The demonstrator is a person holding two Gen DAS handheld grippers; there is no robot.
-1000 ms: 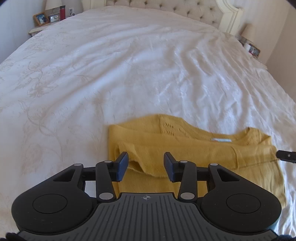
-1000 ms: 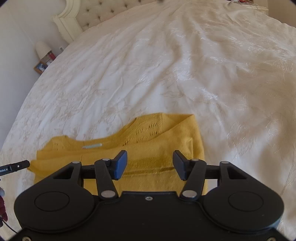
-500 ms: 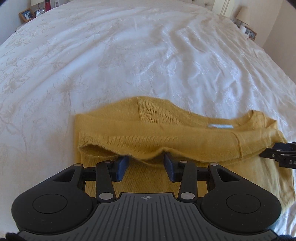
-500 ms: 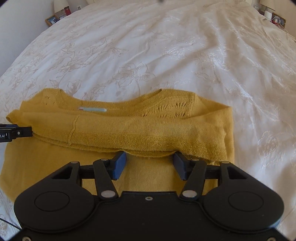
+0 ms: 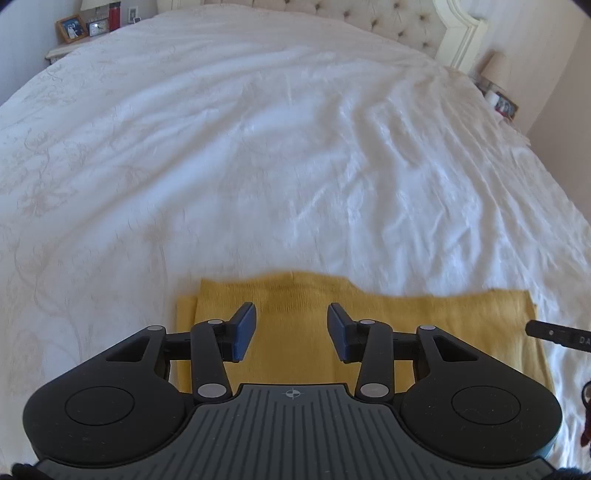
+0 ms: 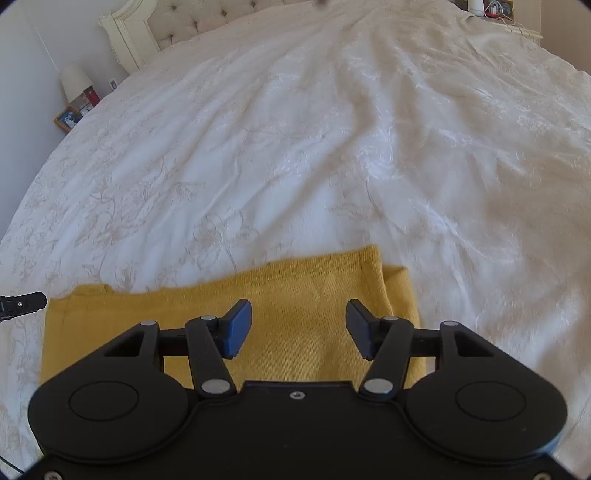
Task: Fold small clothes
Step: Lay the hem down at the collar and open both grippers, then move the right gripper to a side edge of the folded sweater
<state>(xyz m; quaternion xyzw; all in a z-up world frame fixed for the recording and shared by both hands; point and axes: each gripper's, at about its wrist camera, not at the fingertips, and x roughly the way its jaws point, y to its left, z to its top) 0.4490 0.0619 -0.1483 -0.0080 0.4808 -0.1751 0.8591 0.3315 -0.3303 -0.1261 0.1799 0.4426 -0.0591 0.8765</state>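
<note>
A mustard-yellow knitted top lies folded into a flat rectangle on the white bed cover, its smooth side up. My left gripper hovers over the top's left half, open, with nothing between its blue pads. Over the right half of the top my right gripper is also open and empty. One finger of the right gripper pokes in at the right edge of the left wrist view. A finger of the left gripper shows at the left edge of the right wrist view.
The white embroidered cover stretches far beyond the top to a tufted headboard. A nightstand with photo frames and a red bottle stands at one side, a lamp and frames at the other.
The neckline, label and loose folded band seen earlier no longer show; a smooth yellow layer now covers them. Both grippers have drawn back, and the top sits lower in both views.
</note>
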